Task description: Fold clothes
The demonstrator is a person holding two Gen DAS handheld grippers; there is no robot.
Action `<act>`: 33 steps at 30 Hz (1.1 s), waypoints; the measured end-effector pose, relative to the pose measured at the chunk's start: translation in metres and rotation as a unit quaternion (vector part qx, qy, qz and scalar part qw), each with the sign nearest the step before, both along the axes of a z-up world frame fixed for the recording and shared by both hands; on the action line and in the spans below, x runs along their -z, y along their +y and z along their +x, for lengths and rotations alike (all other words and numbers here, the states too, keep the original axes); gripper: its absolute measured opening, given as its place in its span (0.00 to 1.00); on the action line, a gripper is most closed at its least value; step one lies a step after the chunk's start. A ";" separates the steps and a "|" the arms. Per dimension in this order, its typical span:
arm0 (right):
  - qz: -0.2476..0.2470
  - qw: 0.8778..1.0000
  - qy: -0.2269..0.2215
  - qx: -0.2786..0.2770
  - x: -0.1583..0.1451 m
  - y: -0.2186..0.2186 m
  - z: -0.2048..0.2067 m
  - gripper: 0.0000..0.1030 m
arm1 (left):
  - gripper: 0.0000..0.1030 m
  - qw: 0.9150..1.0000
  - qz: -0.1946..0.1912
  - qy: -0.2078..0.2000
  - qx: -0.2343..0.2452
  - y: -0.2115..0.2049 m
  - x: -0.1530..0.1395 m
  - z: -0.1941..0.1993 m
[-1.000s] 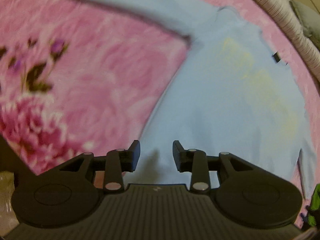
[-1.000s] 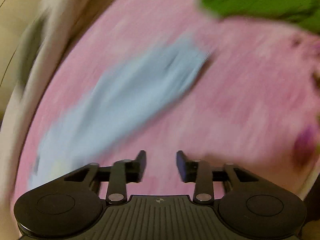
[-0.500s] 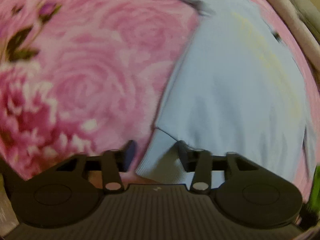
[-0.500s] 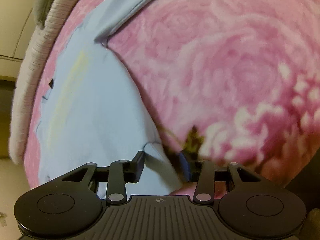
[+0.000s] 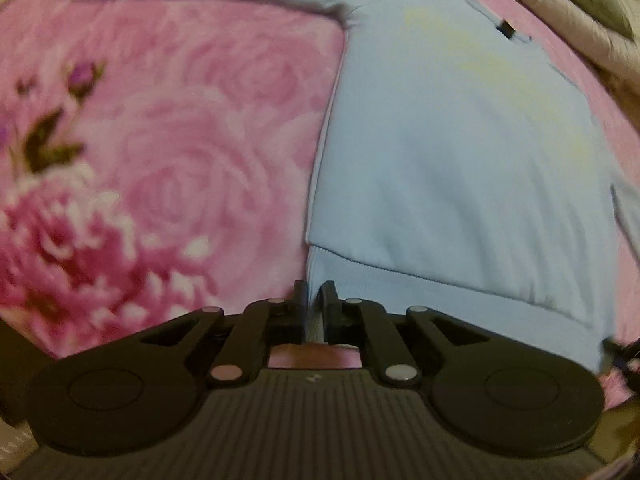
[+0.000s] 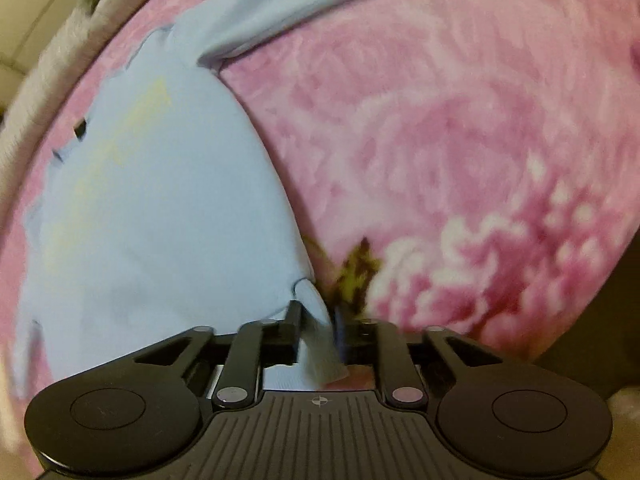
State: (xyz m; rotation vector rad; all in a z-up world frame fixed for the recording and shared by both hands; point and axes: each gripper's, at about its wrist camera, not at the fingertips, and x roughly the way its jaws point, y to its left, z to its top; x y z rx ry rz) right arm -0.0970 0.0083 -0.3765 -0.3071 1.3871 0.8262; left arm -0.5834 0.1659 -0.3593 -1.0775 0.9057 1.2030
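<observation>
A light blue long-sleeved sweatshirt [image 5: 460, 152] lies flat on a pink rose-print blanket [image 5: 168, 152], with faint yellow print on its body. My left gripper [image 5: 314, 300] is shut on the left corner of its ribbed hem. In the right wrist view the sweatshirt [image 6: 160, 216] fills the left side, one sleeve [image 6: 304, 4] stretched out at the top. My right gripper [image 6: 318, 316] is shut on the right corner of the hem, which bunches between the fingers.
The blanket [image 6: 440, 140] spreads wide on both sides of the sweatshirt. A beige ribbed cushion edge [image 5: 560, 12] runs past the collar, and also shows in the right wrist view [image 6: 44, 92]. A small black tag [image 5: 506, 30] sits near the neckline.
Both grippers moved down to the hem corners and closed on them. One second ago both were open above the sweatshirt and blanket.
</observation>
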 end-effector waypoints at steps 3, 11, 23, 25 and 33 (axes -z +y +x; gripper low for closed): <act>0.012 0.989 -0.132 -0.065 -0.033 0.003 -0.025 0.24 | 0.10 0.998 0.051 0.022 -0.024 -0.005 -0.023 -0.002; -0.031 0.952 -0.164 -0.257 0.008 0.002 -0.075 0.25 | 0.16 0.997 -0.017 0.066 0.037 -0.020 0.015 0.049; -0.006 0.961 -0.070 -0.268 -0.083 -0.027 -0.045 0.38 | 0.16 0.997 0.018 0.073 -0.010 -0.100 -0.096 0.075; 0.017 0.961 -0.070 -0.267 -0.112 -0.030 -0.038 0.43 | 0.16 0.997 0.039 0.071 -0.017 -0.107 -0.123 0.083; 0.069 0.955 -0.084 -0.274 -0.183 -0.053 -0.018 0.61 | 0.27 0.993 0.090 0.065 -0.033 -0.157 -0.194 0.112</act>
